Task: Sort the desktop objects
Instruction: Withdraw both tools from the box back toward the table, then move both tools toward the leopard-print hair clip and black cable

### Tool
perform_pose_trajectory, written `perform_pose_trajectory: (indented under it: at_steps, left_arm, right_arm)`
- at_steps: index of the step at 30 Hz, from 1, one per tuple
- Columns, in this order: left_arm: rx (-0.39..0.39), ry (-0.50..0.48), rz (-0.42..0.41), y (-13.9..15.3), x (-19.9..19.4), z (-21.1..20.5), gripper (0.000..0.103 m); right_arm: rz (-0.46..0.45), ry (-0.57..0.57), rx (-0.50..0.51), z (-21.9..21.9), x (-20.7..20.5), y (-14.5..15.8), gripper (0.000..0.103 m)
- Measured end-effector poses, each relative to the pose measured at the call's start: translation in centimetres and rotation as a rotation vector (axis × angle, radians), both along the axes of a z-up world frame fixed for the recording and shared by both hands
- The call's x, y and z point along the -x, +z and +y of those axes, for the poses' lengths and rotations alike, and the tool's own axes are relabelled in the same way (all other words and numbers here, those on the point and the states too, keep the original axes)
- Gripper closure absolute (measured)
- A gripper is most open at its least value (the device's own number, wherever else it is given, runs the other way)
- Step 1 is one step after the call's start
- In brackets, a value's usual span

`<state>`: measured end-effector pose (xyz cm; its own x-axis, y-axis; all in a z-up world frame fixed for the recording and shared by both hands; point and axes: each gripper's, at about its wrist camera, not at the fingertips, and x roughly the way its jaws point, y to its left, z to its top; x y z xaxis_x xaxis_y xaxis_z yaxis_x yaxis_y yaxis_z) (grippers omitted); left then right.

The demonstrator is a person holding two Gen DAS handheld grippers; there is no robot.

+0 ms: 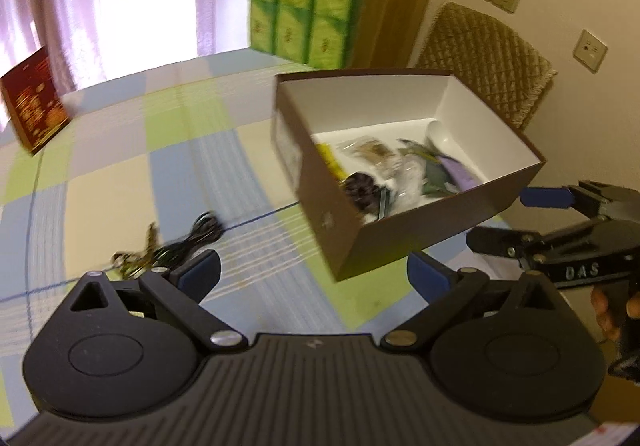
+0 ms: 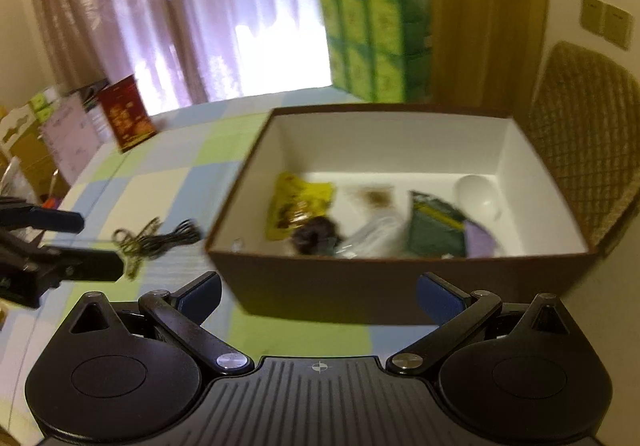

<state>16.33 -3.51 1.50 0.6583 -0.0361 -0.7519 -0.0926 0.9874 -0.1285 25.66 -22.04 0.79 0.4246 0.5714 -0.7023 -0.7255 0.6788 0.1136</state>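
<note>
Cable (image 1: 202,236) and a bunch of keys (image 1: 138,260) lie loose on the checked tablecloth (image 1: 120,166) at near left in the left wrist view, just beyond the left gripper (image 1: 314,276), while the open brown box (image 1: 400,222) stands well apart to the right with packets already inside. To do this step well, the left gripper should come down straight over one item, probably the cable, and close across its bundled middle so no loop trails. Its blue pads (image 1: 200,274) are spread wide and grip nothing. The right gripper (image 1: 508,218) shows at far right, fingers parted and empty. In the right wrist view, the box (image 2: 392,286) sits just ahead of the right gripper (image 2: 318,296), released wide and touching nothing; the cable (image 2: 176,236) and keys (image 2: 130,242) lie left of the box, blurred, near the left gripper (image 2: 86,242).
</note>
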Motion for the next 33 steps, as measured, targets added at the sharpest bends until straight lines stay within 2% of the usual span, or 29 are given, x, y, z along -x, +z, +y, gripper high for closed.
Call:
perform_pose_trajectory:
  at_steps: [11, 20, 28, 33]
  left_arm:
    - [0.022, 0.101, 0.043, -1.4, 4.6, 5.3, 0.005]
    - [0.025, 0.147, 0.061, -2.5, 6.6, 8.5, 0.005]
    - [-0.039, 0.168, 0.073, -4.2, 6.7, 11.1, 0.006]
    - [-0.075, 0.156, 0.079, -5.7, 5.7, 12.4, 0.006]
  right_arm:
    - [0.084, 0.081, 0.006, 5.1, 4.3, -2.4, 0.002]
    - [0.151, 0.104, -0.007, 8.3, 6.6, -4.3, 0.002]
    - [0.205, 0.067, -0.015, 11.6, 7.3, -6.8, 0.002]
    - [0.221, 0.025, 0.014, 12.7, 6.8, -8.2, 0.002]
